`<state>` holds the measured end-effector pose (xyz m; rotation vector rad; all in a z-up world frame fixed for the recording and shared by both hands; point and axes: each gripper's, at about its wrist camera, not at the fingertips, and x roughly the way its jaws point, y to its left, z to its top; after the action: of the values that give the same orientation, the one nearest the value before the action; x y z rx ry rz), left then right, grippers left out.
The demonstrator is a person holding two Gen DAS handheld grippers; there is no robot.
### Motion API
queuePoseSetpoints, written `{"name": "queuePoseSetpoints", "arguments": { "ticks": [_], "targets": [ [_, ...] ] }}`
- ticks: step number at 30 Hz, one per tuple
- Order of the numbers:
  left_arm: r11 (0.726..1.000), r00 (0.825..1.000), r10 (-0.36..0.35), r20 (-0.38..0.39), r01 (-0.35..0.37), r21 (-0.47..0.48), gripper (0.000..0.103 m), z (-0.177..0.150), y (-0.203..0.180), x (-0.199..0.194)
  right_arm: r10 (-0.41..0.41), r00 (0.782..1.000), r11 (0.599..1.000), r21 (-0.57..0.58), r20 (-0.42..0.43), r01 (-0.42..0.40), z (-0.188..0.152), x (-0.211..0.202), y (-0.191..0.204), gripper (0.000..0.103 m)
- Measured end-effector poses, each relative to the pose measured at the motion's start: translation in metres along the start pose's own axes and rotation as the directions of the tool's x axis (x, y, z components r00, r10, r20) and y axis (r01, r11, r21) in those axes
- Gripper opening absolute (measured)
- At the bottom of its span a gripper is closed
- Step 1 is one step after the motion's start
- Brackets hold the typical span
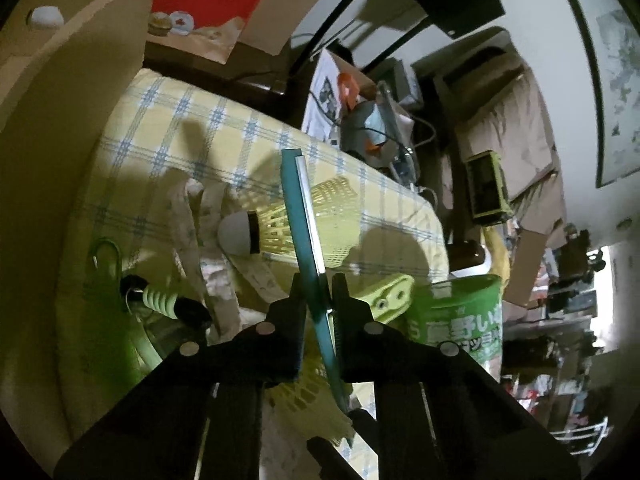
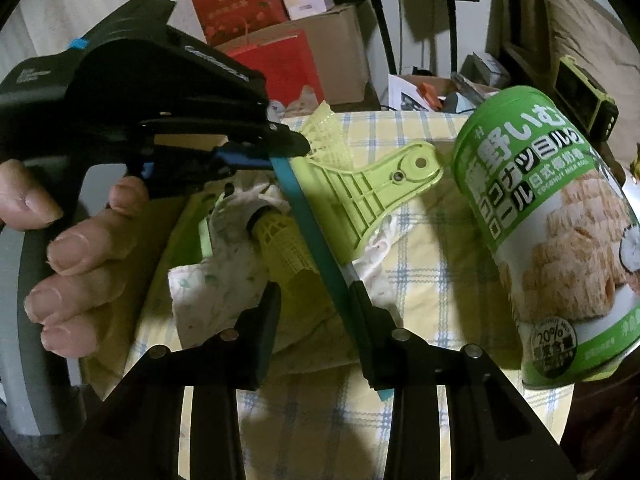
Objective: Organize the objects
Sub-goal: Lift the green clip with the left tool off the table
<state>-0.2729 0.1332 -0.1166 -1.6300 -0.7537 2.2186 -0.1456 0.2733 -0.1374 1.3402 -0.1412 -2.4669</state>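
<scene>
Pinching the flat teal plastic strip (image 1: 306, 216) edge-on, my left gripper (image 1: 317, 304) is clamped on it above the yellow mesh shuttlecock (image 1: 280, 228); my right gripper (image 2: 314, 300) stands apart, one finger touching that strip. I judge it could twist loose. Beneath the shuttlecock lies yellow checked cloth (image 1: 192, 120); cluttered boxes behind.

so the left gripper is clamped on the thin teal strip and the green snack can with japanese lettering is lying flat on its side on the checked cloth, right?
Not quite. The left gripper is clamped on the thin teal strip, but the green snack can with Japanese lettering stands on its base, leaning in the fisheye right wrist view, not lying on the yellow checked cloth.
</scene>
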Motion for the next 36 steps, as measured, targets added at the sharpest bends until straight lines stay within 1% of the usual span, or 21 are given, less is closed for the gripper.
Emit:
{"name": "queuePoseSetpoints", "arguments": {
  "ticks": [3, 6, 9, 14, 19, 21, 22, 25, 27, 28, 30, 31, 32, 34, 36],
  "targets": [
    [1.0, 1.0, -0.018, -0.004, 0.018, 0.0, 0.009, 0.0, -0.001, -0.005, -0.006, 1.0, 1.0, 0.001, -0.003, 0.006, -0.001, -0.001, 0.0, 0.037],
    [1.0, 1.0, -0.022, -0.004, 0.022, 0.014, 0.008, 0.0, -0.004, -0.01, -0.023, 1.0, 1.0, -0.021, -0.009, 0.023, -0.002, -0.003, 0.004, 0.038],
    [0.999, 0.999, -0.041, -0.006, 0.041, 0.02, 0.007, -0.001, -0.007, -0.017, -0.042, 0.999, 0.998, -0.04, -0.014, 0.041, -0.001, -0.003, 0.004, 0.038],
    [0.998, 0.999, -0.037, 0.002, 0.037, 0.052, 0.007, -0.005, -0.013, -0.028, -0.061, 0.998, 0.996, -0.064, -0.017, 0.059, -0.001, -0.004, 0.006, 0.037],
    [0.997, 0.999, -0.053, -0.002, 0.053, 0.061, 0.006, -0.005, -0.015, -0.036, -0.094, 0.995, 0.989, -0.115, -0.04, 0.089, -0.001, -0.006, 0.016, 0.037],
    [0.996, 0.998, -0.057, 0.008, 0.056, 0.067, 0.006, -0.006, -0.017, -0.043, -0.116, 0.992, 0.986, -0.129, -0.053, 0.108, -0.003, -0.006, 0.017, 0.035],
    [0.996, 0.998, -0.057, 0.015, 0.056, 0.071, 0.006, -0.006, -0.018, -0.046, -0.125, 0.991, 0.985, -0.128, -0.054, 0.117, -0.004, -0.007, 0.017, 0.033],
    [0.995, 0.998, -0.058, 0.023, 0.056, 0.085, 0.006, -0.008, -0.021, -0.054, -0.143, 0.989, 0.983, -0.123, -0.038, 0.138, -0.009, -0.014, 0.018, 0.029],
    [0.994, 0.998, -0.056, 0.022, 0.053, 0.094, 0.006, -0.011, -0.024, -0.058, -0.181, 0.983, 0.976, -0.131, -0.024, 0.176, -0.01, -0.015, 0.02, 0.028],
    [0.994, 0.998, -0.057, 0.023, 0.055, 0.095, 0.006, -0.012, -0.025, -0.059, -0.194, 0.981, 0.973, -0.132, -0.02, 0.19, -0.01, -0.014, 0.021, 0.026],
    [0.993, 0.998, -0.062, 0.022, 0.059, 0.099, 0.006, -0.014, -0.028, -0.063, -0.202, 0.979, 0.972, -0.128, -0.019, 0.198, -0.007, -0.013, 0.021, 0.024],
    [0.993, 0.998, -0.064, 0.021, 0.061, 0.102, 0.006, -0.016, -0.029, -0.064, -0.2, 0.98, 0.972, -0.128, -0.019, 0.196, -0.006, -0.011, 0.022, 0.022],
    [0.993, 0.998, -0.063, 0.022, 0.061, 0.105, 0.005, -0.017, -0.031, -0.066, -0.204, 0.979, 0.971, -0.129, -0.016, 0.2, -0.005, -0.011, 0.022, 0.017],
    [0.992, 0.998, -0.061, 0.025, 0.058, 0.108, 0.005, -0.018, -0.033, -0.068, -0.226, 0.974, 0.966, -0.131, -0.007, 0.223, -0.004, -0.008, 0.023, 0.017],
    [0.992, 0.998, -0.062, 0.026, 0.059, 0.108, 0.005, -0.019, -0.033, -0.07, -0.228, 0.974, 0.966, -0.127, 0.003, 0.226, -0.003, -0.007, 0.021, 0.016]
  ]
}}
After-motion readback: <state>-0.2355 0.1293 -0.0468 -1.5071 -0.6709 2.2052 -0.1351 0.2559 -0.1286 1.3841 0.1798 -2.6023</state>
